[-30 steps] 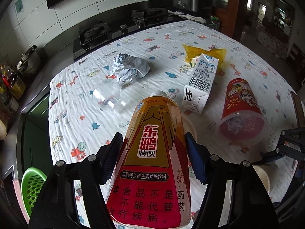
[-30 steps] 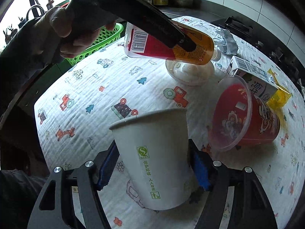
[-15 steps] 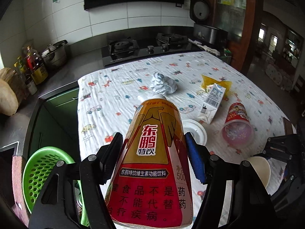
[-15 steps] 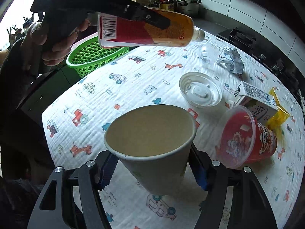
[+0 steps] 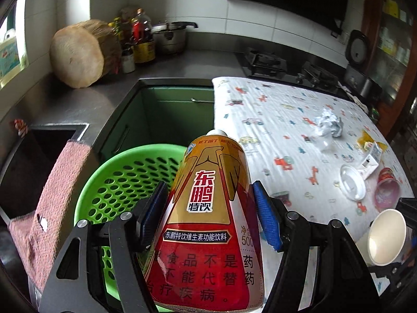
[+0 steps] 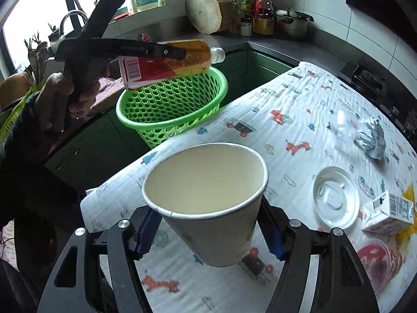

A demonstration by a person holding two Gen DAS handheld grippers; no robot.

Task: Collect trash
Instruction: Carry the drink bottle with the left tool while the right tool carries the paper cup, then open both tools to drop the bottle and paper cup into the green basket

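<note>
The left gripper [image 5: 208, 216] is closed on an energy drink bottle [image 5: 208, 224] with a red and gold label, its blue pads pressing both sides. In the right wrist view this bottle [image 6: 166, 62] lies almost level in the upper left of the frame, above the rim of a green plastic basket [image 6: 172, 109], and a person's hand [image 6: 70, 94] grips the handle. The right gripper [image 6: 208, 234] clamps a white paper cup [image 6: 208, 195], empty, its mouth tilted toward the camera, above a counter [image 6: 299, 135] covered with a cartoon-printed cloth. On the right side of this cloth lie a white plastic lid [image 6: 336, 200], a crumpled foil wrapper [image 6: 372, 140], a small milk carton [image 6: 388, 214] and a red cup on its side [image 6: 378, 263].
</note>
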